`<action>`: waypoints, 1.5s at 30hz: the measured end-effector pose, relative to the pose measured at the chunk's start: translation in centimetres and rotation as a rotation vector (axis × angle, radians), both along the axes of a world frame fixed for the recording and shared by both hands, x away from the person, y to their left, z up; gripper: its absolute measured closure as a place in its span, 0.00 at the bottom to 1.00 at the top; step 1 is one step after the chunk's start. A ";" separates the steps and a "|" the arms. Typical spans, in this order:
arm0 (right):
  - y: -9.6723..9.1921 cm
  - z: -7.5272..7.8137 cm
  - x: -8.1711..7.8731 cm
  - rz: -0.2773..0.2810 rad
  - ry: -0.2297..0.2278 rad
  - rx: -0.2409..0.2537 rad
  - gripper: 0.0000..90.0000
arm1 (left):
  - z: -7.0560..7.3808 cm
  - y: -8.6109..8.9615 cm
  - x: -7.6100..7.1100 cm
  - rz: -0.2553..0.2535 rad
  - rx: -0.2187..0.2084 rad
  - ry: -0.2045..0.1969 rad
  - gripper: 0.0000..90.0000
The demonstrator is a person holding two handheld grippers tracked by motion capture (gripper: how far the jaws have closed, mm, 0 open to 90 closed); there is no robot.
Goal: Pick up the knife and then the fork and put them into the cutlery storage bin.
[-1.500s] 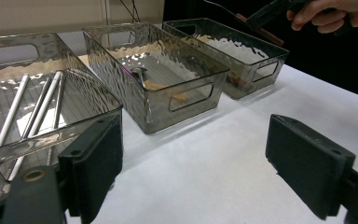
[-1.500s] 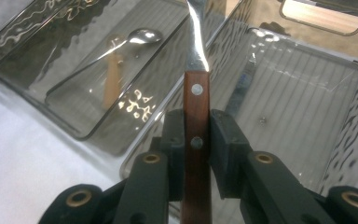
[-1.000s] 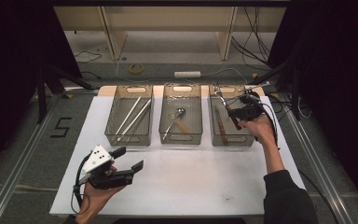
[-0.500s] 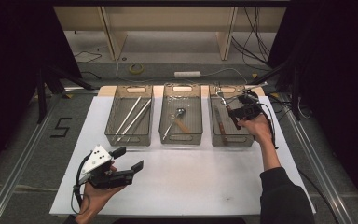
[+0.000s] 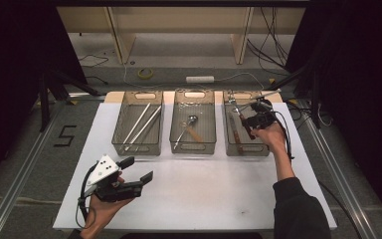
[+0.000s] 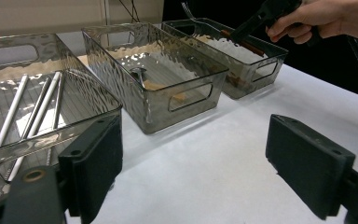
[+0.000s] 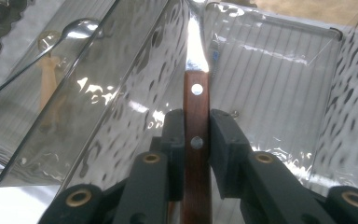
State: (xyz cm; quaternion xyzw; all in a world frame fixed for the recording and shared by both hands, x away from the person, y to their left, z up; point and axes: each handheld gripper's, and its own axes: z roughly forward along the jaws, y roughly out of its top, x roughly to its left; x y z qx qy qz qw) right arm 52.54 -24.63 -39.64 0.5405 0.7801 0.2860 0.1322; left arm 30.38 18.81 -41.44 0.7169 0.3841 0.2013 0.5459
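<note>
Three bins stand in a row across the far half of the surface (image 5: 204, 199) — the left bin (image 5: 138, 128) holds rods (image 5: 142, 123), the middle bin (image 5: 193, 127) a spoon (image 5: 186, 127), the right bin (image 5: 244, 130) a knife (image 5: 235, 134). The left gripper (image 5: 135, 169) sits near the front-left edge — the right gripper (image 5: 251, 121) is over the right bin.

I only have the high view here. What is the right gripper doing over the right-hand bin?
Observer: The right gripper is clamped on the wooden handle of a knife, seen in its own view.
Operator: Which way does the blade point?
Observer: Away from the gripper, into the right bin; two rivets show on the handle.
Operator: And the left gripper, is it holding anything?
Observer: No. The left gripper has its jaws wide apart with only white table between them, just short of the left bin, which holds metal rods.
</note>
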 end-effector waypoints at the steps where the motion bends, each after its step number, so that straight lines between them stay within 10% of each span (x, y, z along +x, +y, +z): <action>1: 0.0 -0.1 0.0 0.000 0.003 0.000 0.86 | 0.0 0.0 0.0 0.000 0.000 0.000 0.20; 26: 0.1 -1.6 0.5 -0.023 0.080 -0.030 0.85 | 0.0 0.0 0.0 -0.003 0.003 0.000 0.20; 32: -0.1 -1.2 0.5 -0.029 0.073 -0.002 0.59 | 0.0 0.0 0.0 -0.001 -0.002 0.001 0.20; 45: -0.4 -0.3 -0.8 0.021 0.034 0.039 0.47 | 0.0 0.0 0.0 -0.002 0.003 0.000 0.20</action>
